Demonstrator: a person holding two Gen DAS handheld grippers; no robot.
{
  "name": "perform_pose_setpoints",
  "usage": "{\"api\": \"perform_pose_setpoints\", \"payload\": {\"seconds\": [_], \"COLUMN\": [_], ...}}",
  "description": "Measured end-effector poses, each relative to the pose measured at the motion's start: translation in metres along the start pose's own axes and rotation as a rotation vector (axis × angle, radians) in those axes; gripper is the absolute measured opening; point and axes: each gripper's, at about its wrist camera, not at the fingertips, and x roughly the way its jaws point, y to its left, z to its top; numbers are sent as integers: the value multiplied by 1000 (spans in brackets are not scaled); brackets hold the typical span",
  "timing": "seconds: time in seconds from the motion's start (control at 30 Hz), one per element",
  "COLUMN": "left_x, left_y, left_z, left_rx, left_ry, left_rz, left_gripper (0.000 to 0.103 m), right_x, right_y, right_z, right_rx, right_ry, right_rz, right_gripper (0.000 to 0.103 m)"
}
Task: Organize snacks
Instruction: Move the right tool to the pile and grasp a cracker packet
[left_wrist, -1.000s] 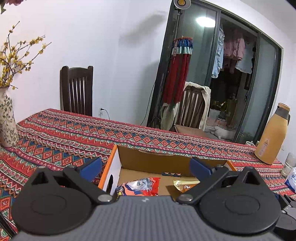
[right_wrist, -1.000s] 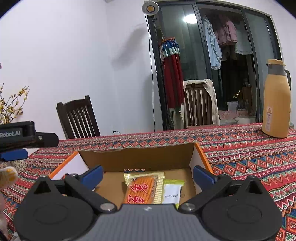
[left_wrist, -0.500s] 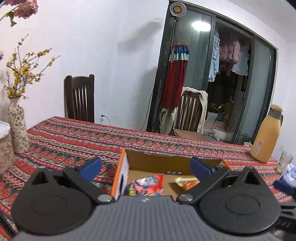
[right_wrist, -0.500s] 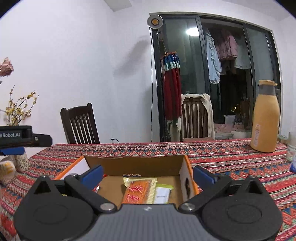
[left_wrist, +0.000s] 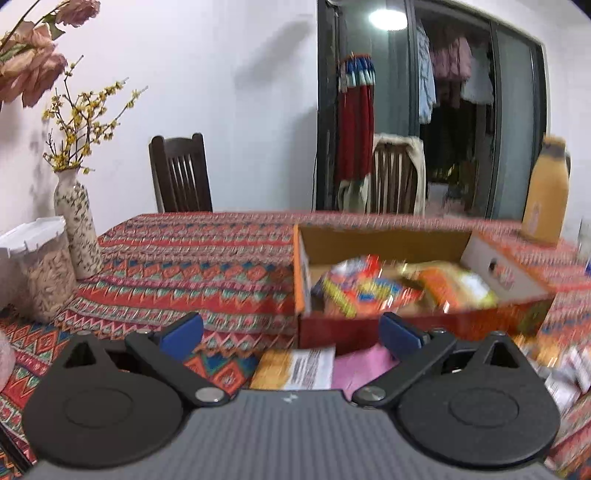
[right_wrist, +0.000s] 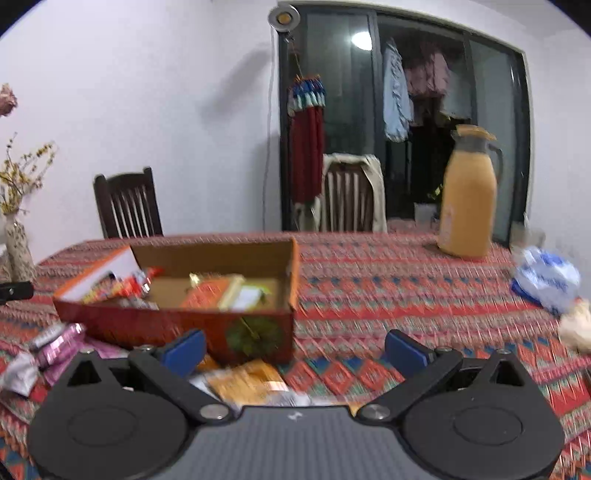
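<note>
An open cardboard box (left_wrist: 384, 242) with an orange-red front wall (right_wrist: 177, 325) stands on the patterned tablecloth. It holds a red snack bag (left_wrist: 364, 290) and an orange packet (right_wrist: 207, 293). Loose snacks lie in front of it: an orange packet (left_wrist: 291, 367), a pink one (left_wrist: 360, 365), an orange packet (right_wrist: 245, 382) and pink wrappers (right_wrist: 61, 341). My left gripper (left_wrist: 291, 334) is open and empty, near side of the box. My right gripper (right_wrist: 293, 349) is open and empty, above the loose packets.
A flower vase (left_wrist: 77, 225) and a lidded jar of grain (left_wrist: 40, 266) stand at the left. An orange thermos jug (right_wrist: 467, 195) and a blue-white bag (right_wrist: 545, 278) sit at the right. Two chairs (left_wrist: 181, 173) stand behind the table.
Both grippers have pulled back and away from the box; its front wall and the loose snacks before it now show. Both stay open and empty.
</note>
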Motion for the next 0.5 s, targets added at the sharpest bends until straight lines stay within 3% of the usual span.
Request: {"api": "perform_pose_setpoints", "payload": {"seconds": [0.27, 0.5], "left_x": [13, 13], "left_y": [6, 12], "left_z": [-35, -37], "left_rx": [-22, -62], "left_ry": [25, 7], "left_rz": [7, 22], "left_gripper": [103, 103], "right_x": [-1, 6], "right_y": [-24, -46], "right_z": [-31, -33], "right_rx": [1, 23], "right_ry": [59, 80], "right_rz": [-27, -66], "right_gripper": [103, 103]}}
